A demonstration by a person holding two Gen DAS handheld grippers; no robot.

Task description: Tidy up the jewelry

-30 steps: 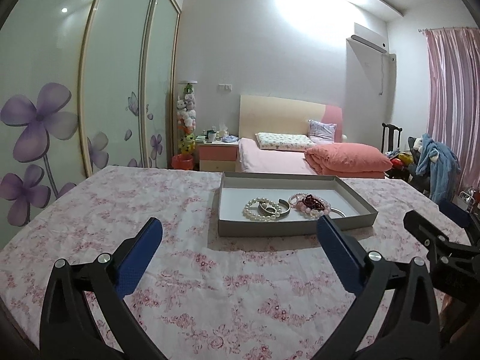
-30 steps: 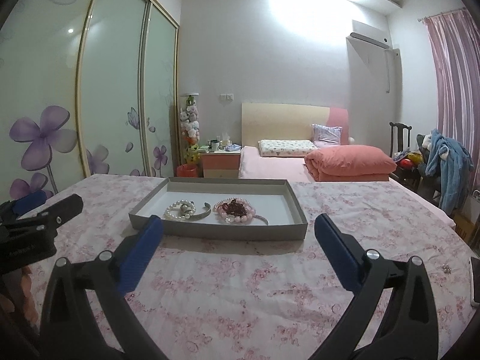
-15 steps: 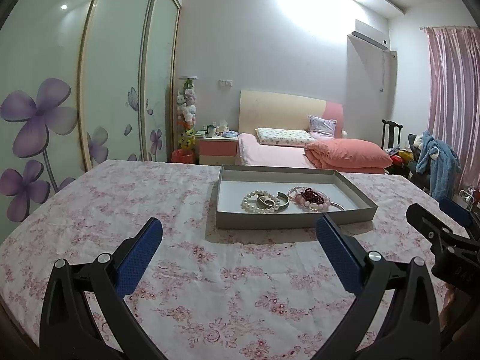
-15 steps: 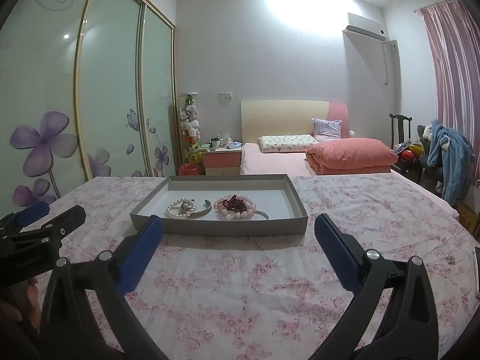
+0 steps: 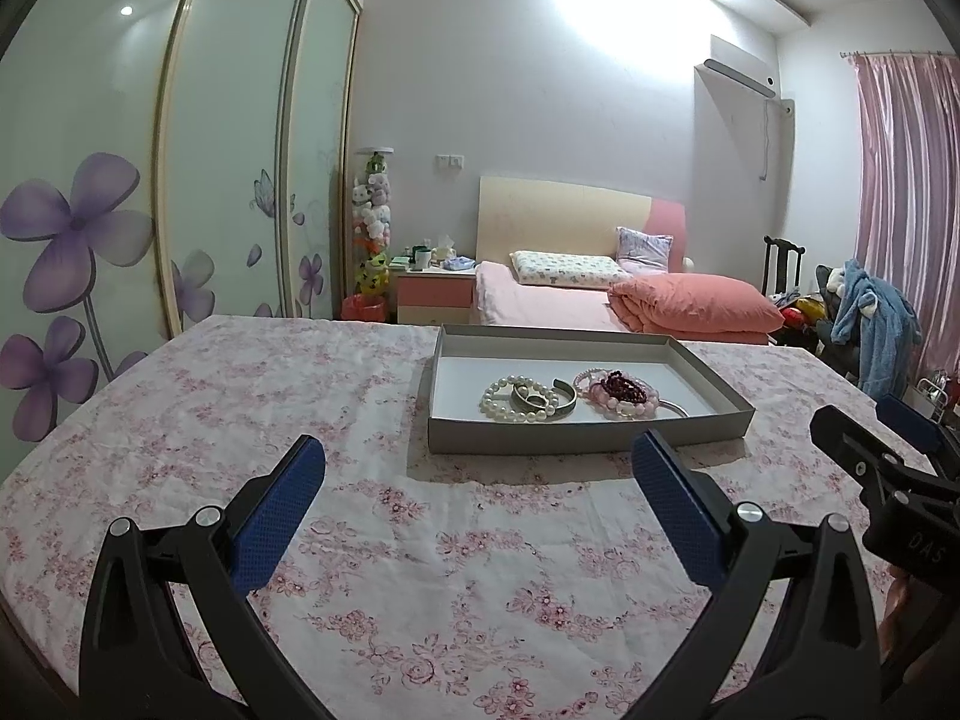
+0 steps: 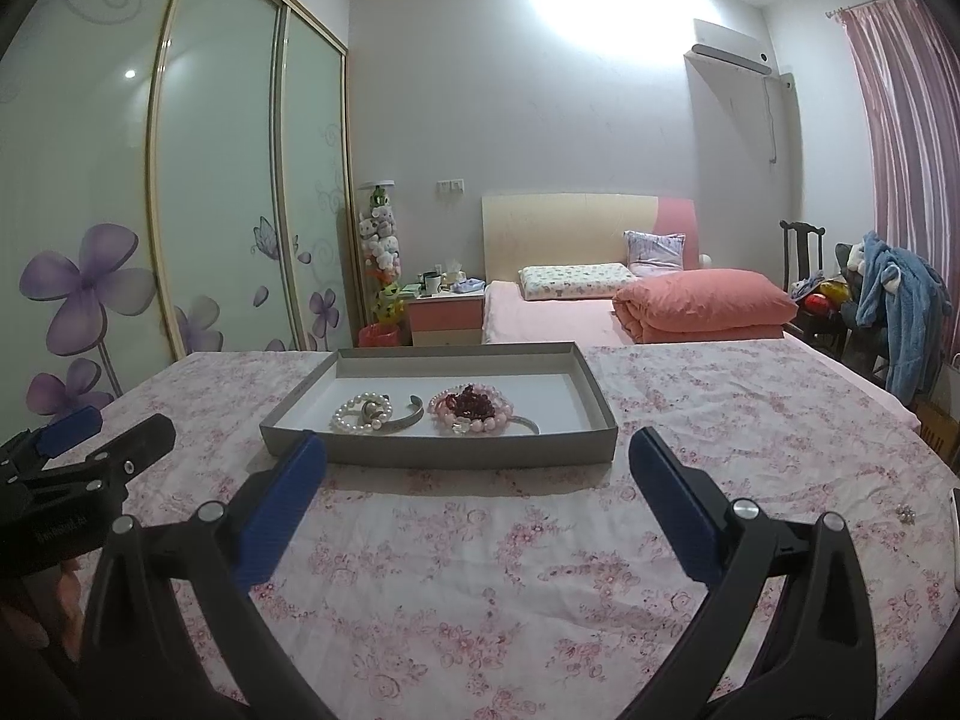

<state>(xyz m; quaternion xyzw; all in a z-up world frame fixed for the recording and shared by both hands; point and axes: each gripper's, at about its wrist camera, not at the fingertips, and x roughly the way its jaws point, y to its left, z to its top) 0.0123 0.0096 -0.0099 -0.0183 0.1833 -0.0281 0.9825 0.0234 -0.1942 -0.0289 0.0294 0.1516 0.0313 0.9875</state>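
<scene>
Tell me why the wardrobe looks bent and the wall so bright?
Left view: the fisheye lens bows the wardrobe doors; glare whitens the wall. Right view: same curve and glare; the tray throws a shadow on the flowered cloth.

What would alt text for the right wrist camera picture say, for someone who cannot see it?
A shallow grey cardboard tray on a pink floral tablecloth holds a white pearl bracelet, a silver metal cuff and a pile of pink and dark red bead bracelets. The right claw, open and empty, frames the foreground; the left claw shows at the left edge.
</scene>
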